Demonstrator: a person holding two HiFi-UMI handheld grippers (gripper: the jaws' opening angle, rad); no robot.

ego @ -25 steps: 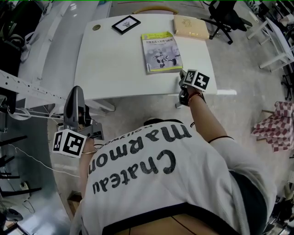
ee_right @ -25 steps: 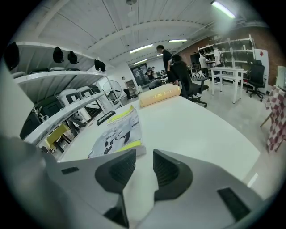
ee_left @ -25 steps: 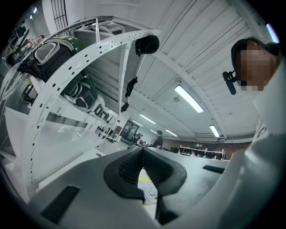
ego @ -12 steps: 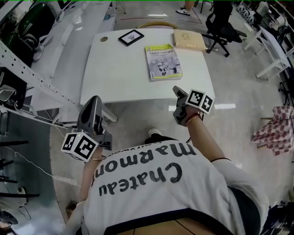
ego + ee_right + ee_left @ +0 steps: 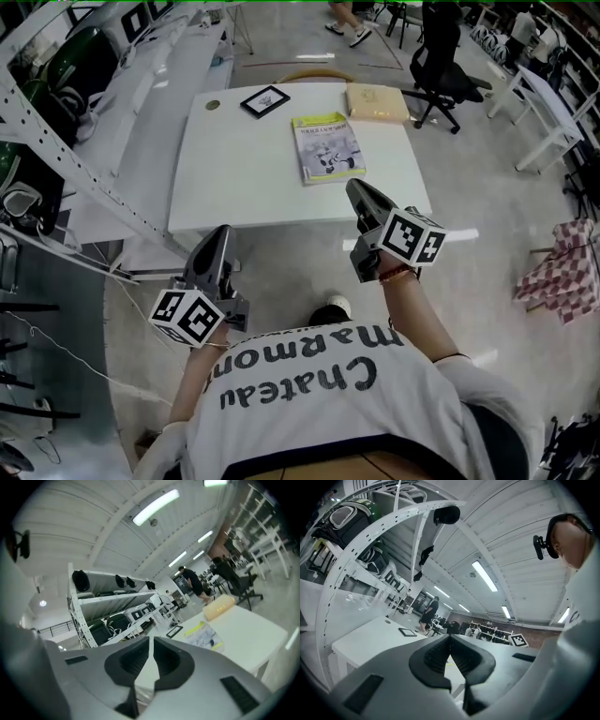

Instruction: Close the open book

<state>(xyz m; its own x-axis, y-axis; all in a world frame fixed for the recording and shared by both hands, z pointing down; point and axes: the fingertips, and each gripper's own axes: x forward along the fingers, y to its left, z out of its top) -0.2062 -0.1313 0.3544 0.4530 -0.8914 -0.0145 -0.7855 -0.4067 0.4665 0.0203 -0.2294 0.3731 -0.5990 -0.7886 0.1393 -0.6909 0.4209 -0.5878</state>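
Observation:
The book (image 5: 328, 148) lies closed, cover up, on the white table (image 5: 234, 183), right of centre; in the right gripper view the book (image 5: 202, 635) lies beyond the jaws. My right gripper (image 5: 356, 188) hangs in the air off the table's front edge, clear of the book. Its jaws have just been closing and stand shut with nothing between them (image 5: 151, 641). Lower left, my left gripper (image 5: 220, 236) is held in front of my body, short of the table, shut and empty (image 5: 450, 637).
A small framed picture (image 5: 263, 100), a tan cushion-like block (image 5: 377, 102) and a round disc (image 5: 213, 105) lie at the table's far side. A metal shelf rack (image 5: 56, 141) runs along the left, an office chair (image 5: 441, 66) stands at the far right, and a checked cloth (image 5: 562, 272) lies at right.
My right gripper has lifted and drawn back from the table's front edge near the book. The left gripper has shifted right. The book has stayed closed and still.

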